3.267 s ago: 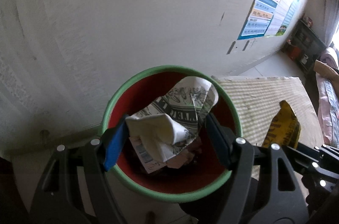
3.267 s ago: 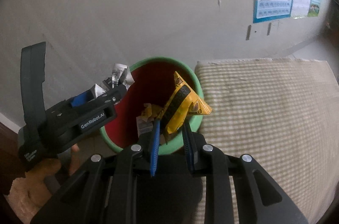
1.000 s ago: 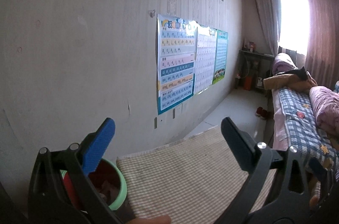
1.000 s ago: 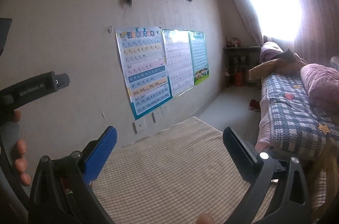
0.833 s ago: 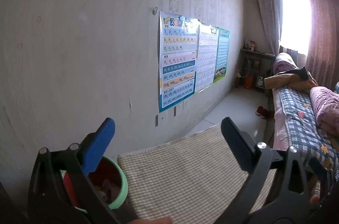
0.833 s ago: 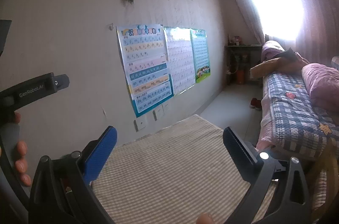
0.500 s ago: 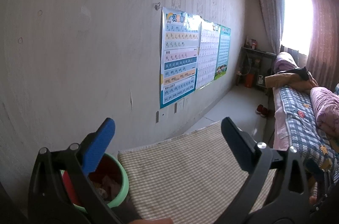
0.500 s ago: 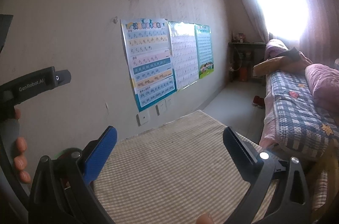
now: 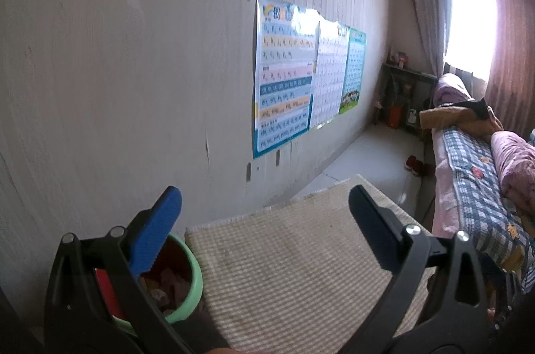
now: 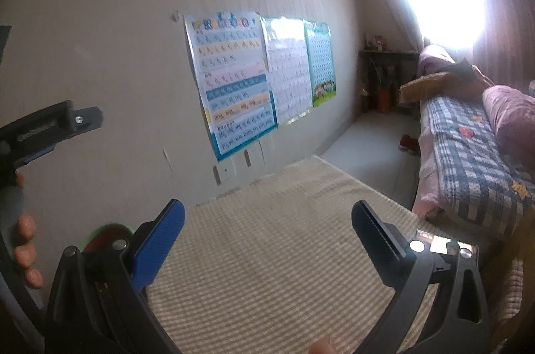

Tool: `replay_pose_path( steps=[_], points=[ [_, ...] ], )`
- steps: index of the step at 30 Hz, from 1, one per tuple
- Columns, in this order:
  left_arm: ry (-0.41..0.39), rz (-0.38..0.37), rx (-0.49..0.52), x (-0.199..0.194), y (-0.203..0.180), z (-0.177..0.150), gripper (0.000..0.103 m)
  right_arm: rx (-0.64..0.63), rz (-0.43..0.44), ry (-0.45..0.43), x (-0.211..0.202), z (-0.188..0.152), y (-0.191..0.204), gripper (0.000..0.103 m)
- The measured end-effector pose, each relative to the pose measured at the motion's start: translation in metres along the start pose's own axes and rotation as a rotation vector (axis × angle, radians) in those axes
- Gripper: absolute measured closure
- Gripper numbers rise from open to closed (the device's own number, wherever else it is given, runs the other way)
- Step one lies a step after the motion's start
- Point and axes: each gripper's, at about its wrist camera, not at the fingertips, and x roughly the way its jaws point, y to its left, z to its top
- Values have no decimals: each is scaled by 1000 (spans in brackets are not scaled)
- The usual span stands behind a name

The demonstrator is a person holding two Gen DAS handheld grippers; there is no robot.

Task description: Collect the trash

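In the left wrist view, the left gripper [image 9: 265, 213] was held with its two fingers spread wide apart and nothing between them, the blue pad [image 9: 157, 232] on one side and the dark finger [image 9: 376, 232] on the other. The trash bin [image 9: 192, 287], green-rimmed and red inside, stood low in the view behind the blue-padded finger, touching or just beside the near edge of the checked mat [image 9: 294, 263], with crumpled trash [image 9: 167, 285] lying inside it. Beyond the bin rose the pale wall [image 9: 117, 69], and farther along the wall from the bin hung the learning posters [image 9: 301, 79]. Well apart from the bin, across the mat, stood the bed [image 9: 478, 193] with a checked cover, under a bright curtained window [image 9: 471, 29]. In the right wrist view, the right gripper [image 10: 267, 225] likewise had its fingers wide apart and empty, poised over the same mat [image 10: 274, 270]. The bin [image 10: 107, 235] showed only as a sliver of green rim and red interior behind the blue pad [image 10: 158, 248], its contents hidden there. Above the bin, the left gripper [image 10: 50, 123] jutted in from the edge of the view, with the fingertips of the hand [image 10: 26, 245] holding it just visible below it; its finger spacing could not be judged from that side.
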Motion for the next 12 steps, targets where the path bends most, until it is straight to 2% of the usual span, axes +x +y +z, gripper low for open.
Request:
replay_pose_path(
  steps=[3,6,10,12],
  points=[
    [23,5,4,9,2,-7,5,15,-48,81,24,-13,-12,6],
    [49,15,19,21,7,-18,5,65,-108,193,66,-31,-37,6],
    [108,10,-2,38,25,-38,5,109,-264,314,134,-59,-82,6],
    [142,25,-13,46,36,-49,5,72,-297,352,163,-72,-94,7]
  ],
)
